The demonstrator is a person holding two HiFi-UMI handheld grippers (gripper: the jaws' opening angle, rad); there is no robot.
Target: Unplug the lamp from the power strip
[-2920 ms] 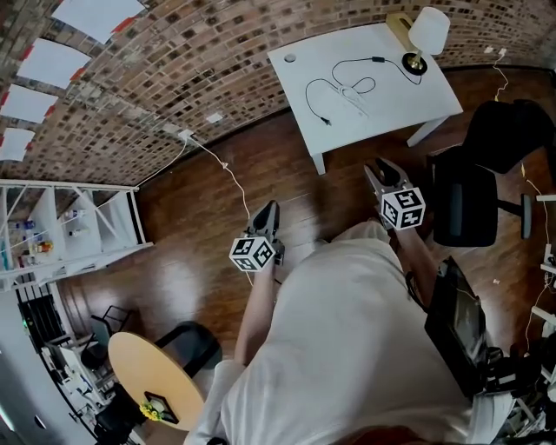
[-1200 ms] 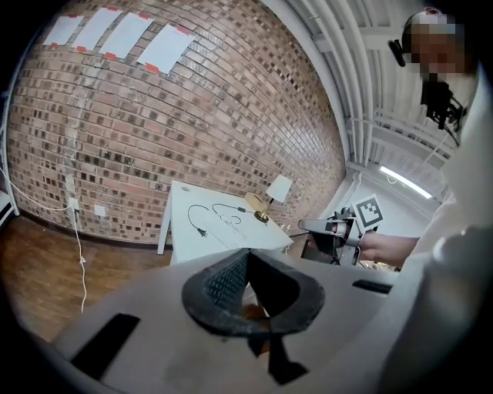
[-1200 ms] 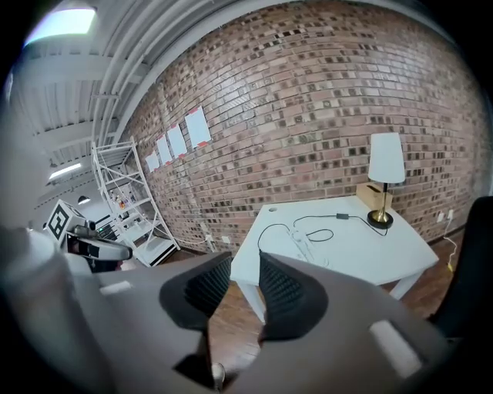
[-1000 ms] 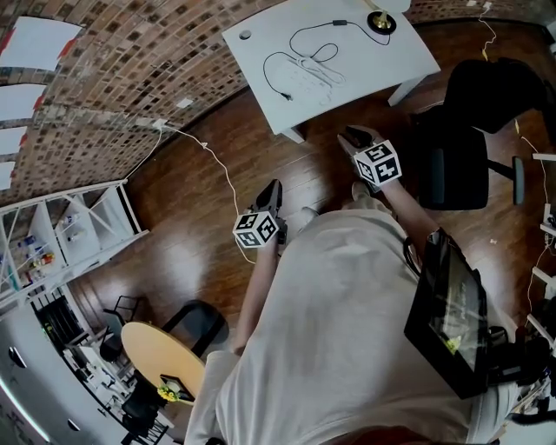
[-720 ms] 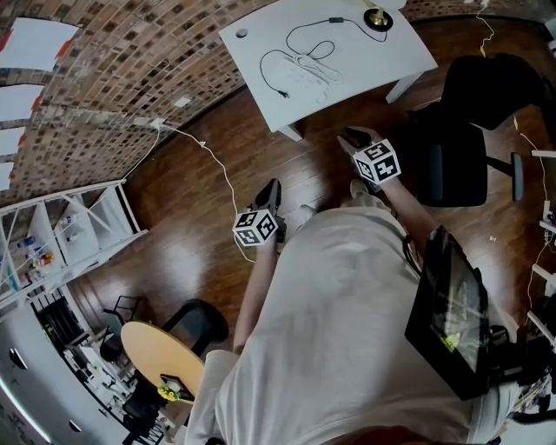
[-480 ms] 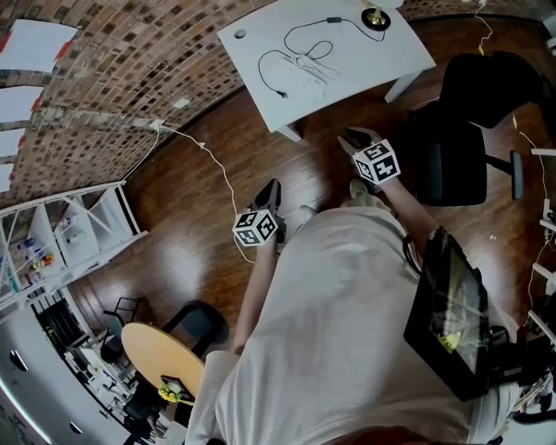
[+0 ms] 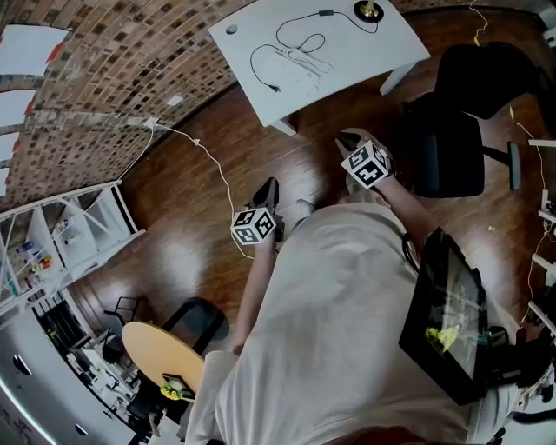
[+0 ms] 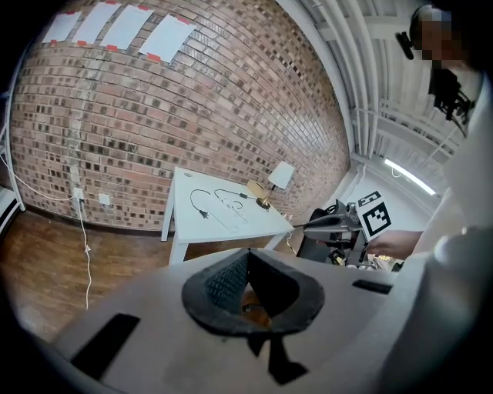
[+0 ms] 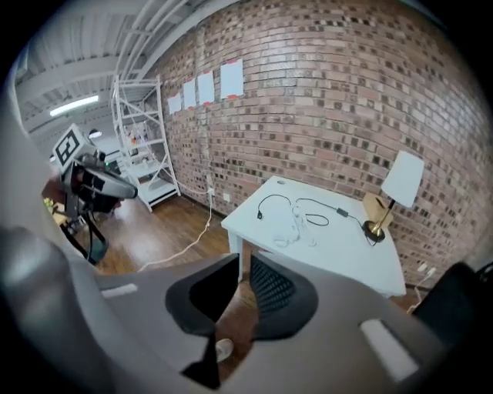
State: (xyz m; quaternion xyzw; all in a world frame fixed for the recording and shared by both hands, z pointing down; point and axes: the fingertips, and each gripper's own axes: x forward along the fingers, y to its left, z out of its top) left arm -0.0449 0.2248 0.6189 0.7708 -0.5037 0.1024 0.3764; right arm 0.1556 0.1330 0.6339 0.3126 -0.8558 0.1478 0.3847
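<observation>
The white table [image 7: 365, 52] stands by the brick wall. On it are the lamp's brass base [image 7: 369, 10], its black cord [image 7: 295, 39] ending in a loose plug [image 7: 274, 88], and a white power strip [image 7: 300, 63]. The right gripper view shows the lamp [image 9: 400, 185] with its white shade, and the strip [image 9: 289, 227]. Both grippers hang over the wooden floor, well short of the table. My left gripper [image 7: 268, 187] [image 8: 246, 258] is shut on nothing. My right gripper [image 7: 346, 136] [image 9: 240, 265] has its jaws closing, a narrow gap left and nothing between them.
A black office chair [image 7: 456, 130] stands right of the table, close to my right gripper. A white cable [image 7: 217, 165] runs from the wall across the floor. A white shelf unit [image 7: 69, 235] is at the left. A round wooden table [image 7: 161, 369] is behind me.
The view has tilted, so the table sits higher and further left and the lamp shade has left the frame. My right gripper has drifted slightly left. The left gripper has barely moved.
</observation>
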